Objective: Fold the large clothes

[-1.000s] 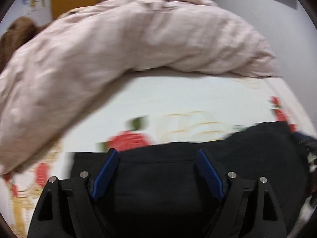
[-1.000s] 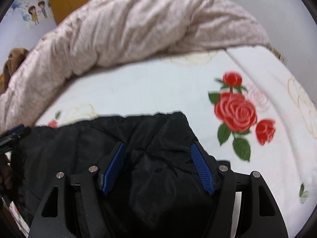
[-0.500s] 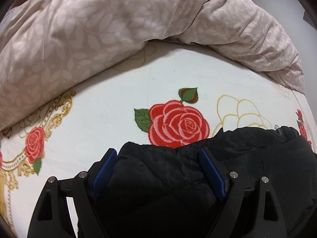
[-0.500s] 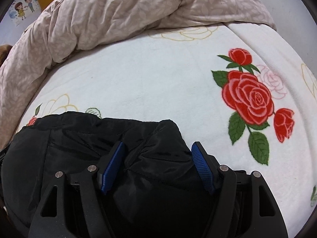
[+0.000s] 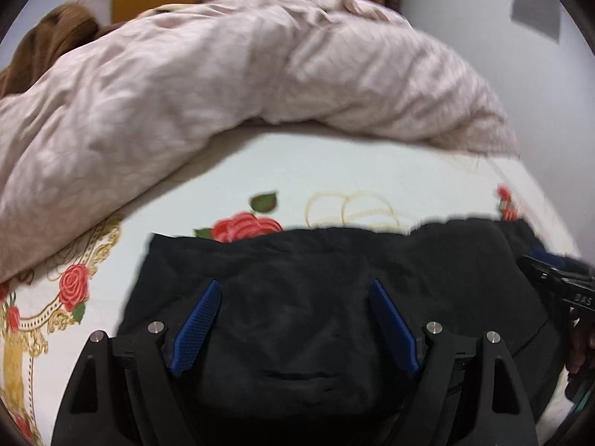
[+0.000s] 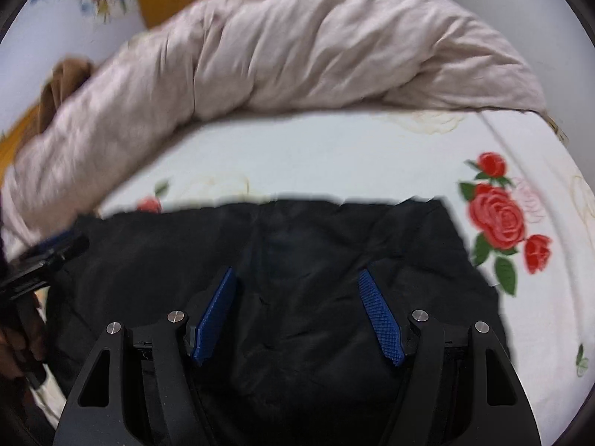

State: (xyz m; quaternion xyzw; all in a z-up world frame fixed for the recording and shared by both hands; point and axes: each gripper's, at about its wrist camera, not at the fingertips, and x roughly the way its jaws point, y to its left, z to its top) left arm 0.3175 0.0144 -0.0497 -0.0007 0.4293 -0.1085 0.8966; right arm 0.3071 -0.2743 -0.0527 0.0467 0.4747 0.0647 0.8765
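A black padded jacket (image 5: 334, 278) lies on the rose-printed bed sheet (image 5: 297, 171), its far edge straight across the bed. It also shows in the right wrist view (image 6: 316, 245). My left gripper (image 5: 293, 286) hovers over the jacket's left part with its blue pads wide apart and nothing between them. My right gripper (image 6: 297, 275) hovers over the jacket's right part, also open and empty. The right gripper shows at the right edge of the left wrist view (image 5: 557, 282). The left gripper shows at the left edge of the right wrist view (image 6: 44, 256).
A bunched pinkish duvet (image 5: 223, 85) lies across the far side of the bed, also in the right wrist view (image 6: 297, 44). A brown garment (image 5: 44, 41) lies behind it at the left. A wall runs along the right side of the bed.
Both grippers have pulled back and tilted up from the jacket. The jacket's far edge now lies flatter and wider across the sheet. Both grippers stay open.
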